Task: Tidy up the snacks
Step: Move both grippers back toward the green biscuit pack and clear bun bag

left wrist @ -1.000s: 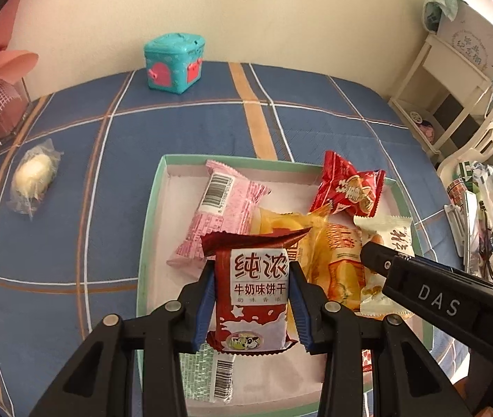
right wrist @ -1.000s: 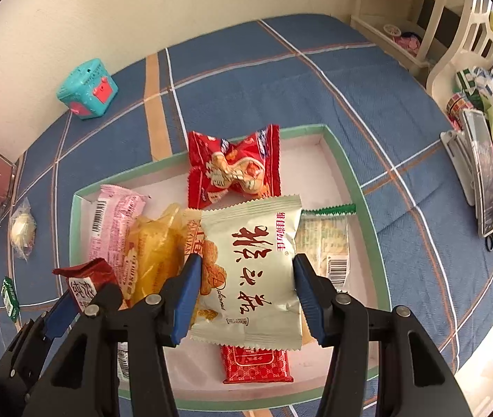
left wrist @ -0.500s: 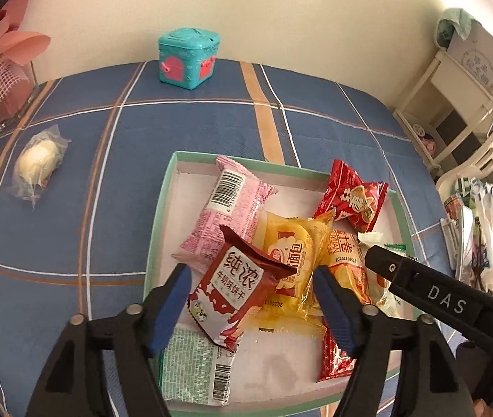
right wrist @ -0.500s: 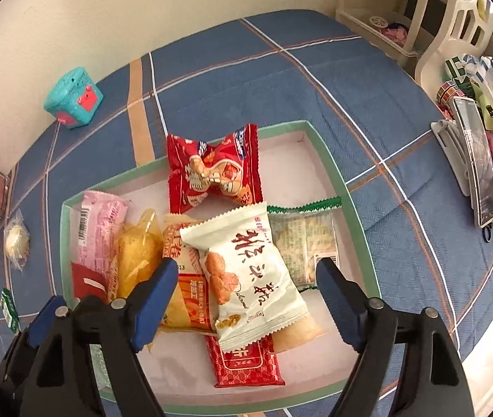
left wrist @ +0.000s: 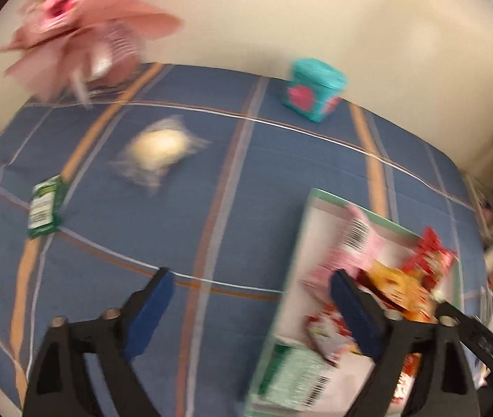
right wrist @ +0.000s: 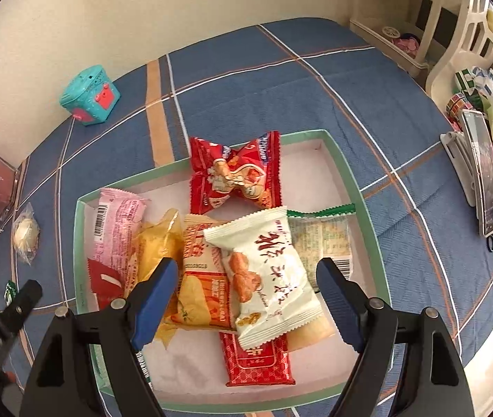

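A green-rimmed tray (right wrist: pixel 350 180) on the blue checked cloth holds several snack packets. A white packet (right wrist: pixel 270 271) lies on top of the pile, below my right gripper (right wrist: pixel 248 264), which is open and not touching it. A dark red biscuit packet (right wrist: pixel 104 278) lies at the tray's left side. The left wrist view is blurred. My left gripper (left wrist: pixel 250 272) hangs over bare cloth left of the tray (left wrist: pixel 302 243), its jaws opening with nothing between them. A clear-wrapped bun (left wrist: pixel 157 147) and a small green packet (left wrist: pixel 43 208) lie on the cloth outside the tray.
A teal box (right wrist: pixel 90 93) stands by the wall at the back. A pink bouquet (left wrist: pixel 83 17) sits at the far left corner. White shelving (right wrist: pixel 402 17) and a phone among clutter (right wrist: pixel 482 173) line the right edge.
Both grippers opened. The left one let go of the dark red biscuit packet into the tray and swung left over the cloth. The right one dropped the white packet onto the pile.
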Action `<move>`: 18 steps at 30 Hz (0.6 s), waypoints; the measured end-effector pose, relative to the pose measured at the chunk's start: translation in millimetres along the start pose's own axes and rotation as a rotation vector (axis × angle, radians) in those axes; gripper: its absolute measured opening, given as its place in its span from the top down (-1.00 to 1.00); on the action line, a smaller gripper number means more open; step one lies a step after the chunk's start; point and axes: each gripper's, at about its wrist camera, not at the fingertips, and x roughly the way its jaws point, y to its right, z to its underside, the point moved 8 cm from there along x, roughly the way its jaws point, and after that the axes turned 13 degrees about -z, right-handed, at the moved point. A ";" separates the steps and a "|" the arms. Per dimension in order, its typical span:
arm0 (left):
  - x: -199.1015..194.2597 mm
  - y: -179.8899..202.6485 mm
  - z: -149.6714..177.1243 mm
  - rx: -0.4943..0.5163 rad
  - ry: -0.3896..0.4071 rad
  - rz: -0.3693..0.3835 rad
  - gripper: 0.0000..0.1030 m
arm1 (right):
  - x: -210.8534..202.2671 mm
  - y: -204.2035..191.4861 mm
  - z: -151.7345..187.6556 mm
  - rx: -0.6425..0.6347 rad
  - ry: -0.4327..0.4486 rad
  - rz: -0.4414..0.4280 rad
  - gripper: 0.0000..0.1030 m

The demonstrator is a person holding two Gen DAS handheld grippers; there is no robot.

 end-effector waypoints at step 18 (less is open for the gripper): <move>15.8 -82.3 -10.6 -0.190 0.009 -0.103 -1.00 | -3.6 -72.5 6.8 -0.217 0.031 -0.089 -0.95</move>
